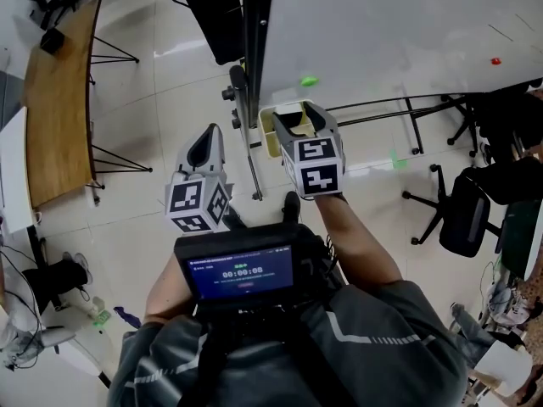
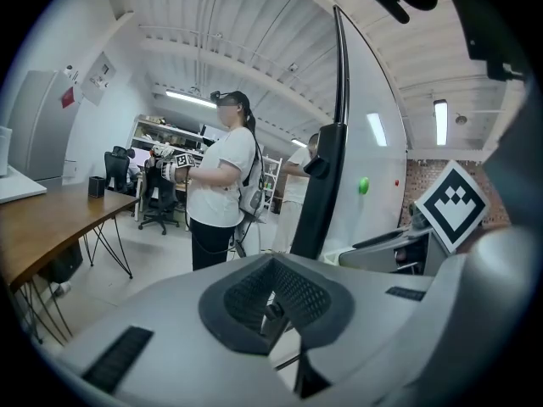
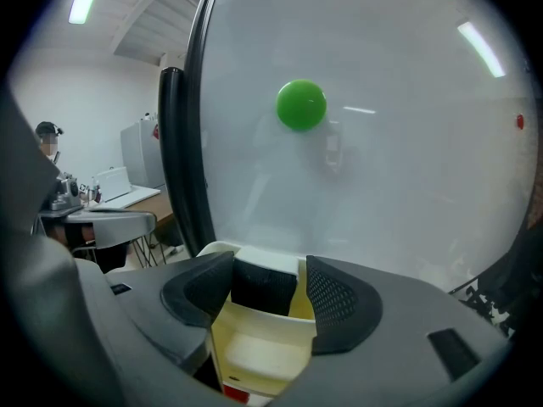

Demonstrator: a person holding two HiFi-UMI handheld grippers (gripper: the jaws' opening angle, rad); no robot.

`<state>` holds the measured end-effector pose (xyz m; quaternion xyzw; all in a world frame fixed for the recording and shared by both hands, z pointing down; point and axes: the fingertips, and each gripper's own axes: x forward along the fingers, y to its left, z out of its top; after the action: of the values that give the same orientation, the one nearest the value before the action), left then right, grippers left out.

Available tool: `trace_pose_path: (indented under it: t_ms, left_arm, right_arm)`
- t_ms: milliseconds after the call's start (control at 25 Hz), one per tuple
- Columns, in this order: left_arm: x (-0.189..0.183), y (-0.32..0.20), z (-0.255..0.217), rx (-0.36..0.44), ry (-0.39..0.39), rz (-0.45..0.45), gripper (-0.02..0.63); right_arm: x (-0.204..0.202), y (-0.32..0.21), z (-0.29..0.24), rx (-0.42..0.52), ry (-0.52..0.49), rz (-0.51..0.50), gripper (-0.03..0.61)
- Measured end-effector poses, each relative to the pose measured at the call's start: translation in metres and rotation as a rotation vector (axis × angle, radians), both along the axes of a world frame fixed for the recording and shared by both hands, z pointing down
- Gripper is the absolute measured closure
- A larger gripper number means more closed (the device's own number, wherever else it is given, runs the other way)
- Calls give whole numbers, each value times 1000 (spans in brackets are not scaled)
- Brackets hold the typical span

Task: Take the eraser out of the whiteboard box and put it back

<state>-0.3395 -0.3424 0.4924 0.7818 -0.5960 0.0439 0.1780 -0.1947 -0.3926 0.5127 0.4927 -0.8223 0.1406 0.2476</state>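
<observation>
Overhead, the head view shows the person standing at a whiteboard with both grippers held out in front of the chest. The right gripper reaches over the pale yellow whiteboard box, which sits at the board's lower edge beside its dark frame post. The left gripper hangs over bare floor tiles, just to the left of the box and clear of it. A green magnet sticks to the board above the box, and a wooden table stands well off to the left. From the left gripper view, that gripper's dark pads meet in a closed notch with nothing between them. Beyond them another person in a white shirt stands near the board's post. From the right gripper view, the jaws stand wide apart, one on each side of the box's far end. The black eraser stands upright inside the box, against the wall nearest the board. It lies between the two pads, close to the left one, while a strip of yellow wall shows between it and the right one, so the pads are not pressing on it.
</observation>
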Motion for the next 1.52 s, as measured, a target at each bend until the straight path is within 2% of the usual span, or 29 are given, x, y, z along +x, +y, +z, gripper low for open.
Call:
trace_pose_path:
  t_ms: [80,280,480,800,1040,1200,1520]
  left_arm:
    - [-1,0,0,0,0,-4,580]
    - [-1,1,-2,7,-1,-5,580]
    - [1,3,-22,34,-1,5,580]
    - [8,14,-93,162,-3,16,581]
    - [10,35,-157,252,-2,122,581]
    - [8,48,-206,327,-14,151,583]
    - [13,61,-242,393,-14,175,583]
  right_arm:
    - [-1,-1,0,12,12,-1,307]
    - [-2,1,0,4,8,-13,308]
    - [-2,3,-13,35,-51,-30,310]
    - [8,24,-105,207,-181,-97,310]
    - [10,48,-185,318,-279,-166,310]
    - [22,61,-235,393,-338,-204,310]
    - [33,74,-270,440,-391,-235,310]
